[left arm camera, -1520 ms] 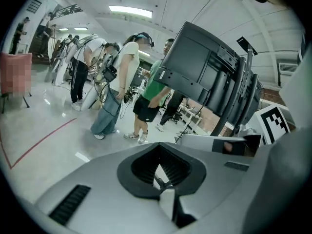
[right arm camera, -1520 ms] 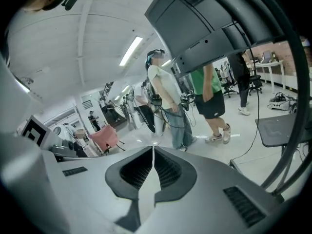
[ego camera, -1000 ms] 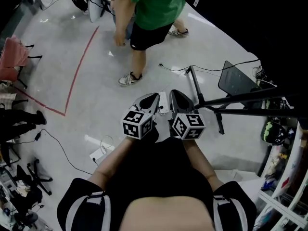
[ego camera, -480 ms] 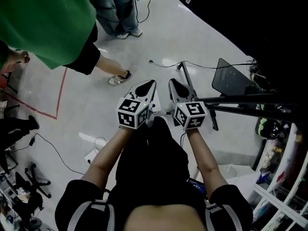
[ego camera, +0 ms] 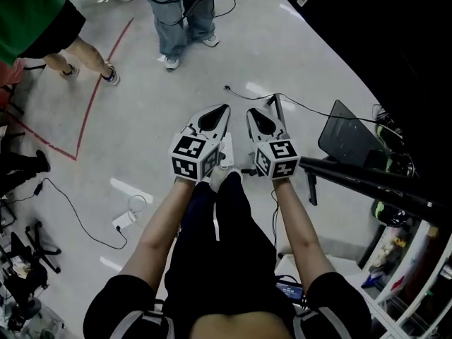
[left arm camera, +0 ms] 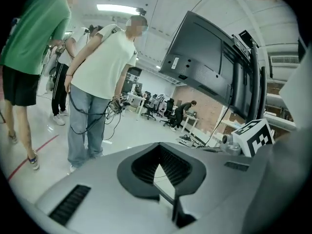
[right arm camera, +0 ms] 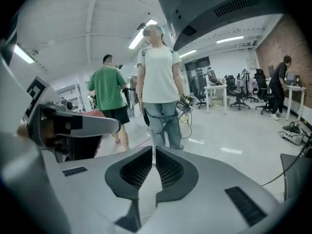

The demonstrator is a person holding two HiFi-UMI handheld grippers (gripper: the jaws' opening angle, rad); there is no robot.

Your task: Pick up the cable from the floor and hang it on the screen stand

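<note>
A pale glossy floor (ego camera: 155, 119) crossed by a red tape line (ego camera: 95, 94) fills the head view, with a person in jeans (ego camera: 185, 13) standing at 12 o'clock. The left claw (ego camera: 220, 111) and right claw (ego camera: 253, 114) hang side by side mid-frame, both closed on nothing. The thin black cable (ego camera: 300, 106) lies on the floor at 1 o'clock from them, running past the screen stand (ego camera: 360, 181), which stands at 3 o'clock.

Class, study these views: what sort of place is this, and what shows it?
Probably an open-plan lab or office: a large screen on a stand, desks with office chairs behind, loose cables on the floor.
</note>
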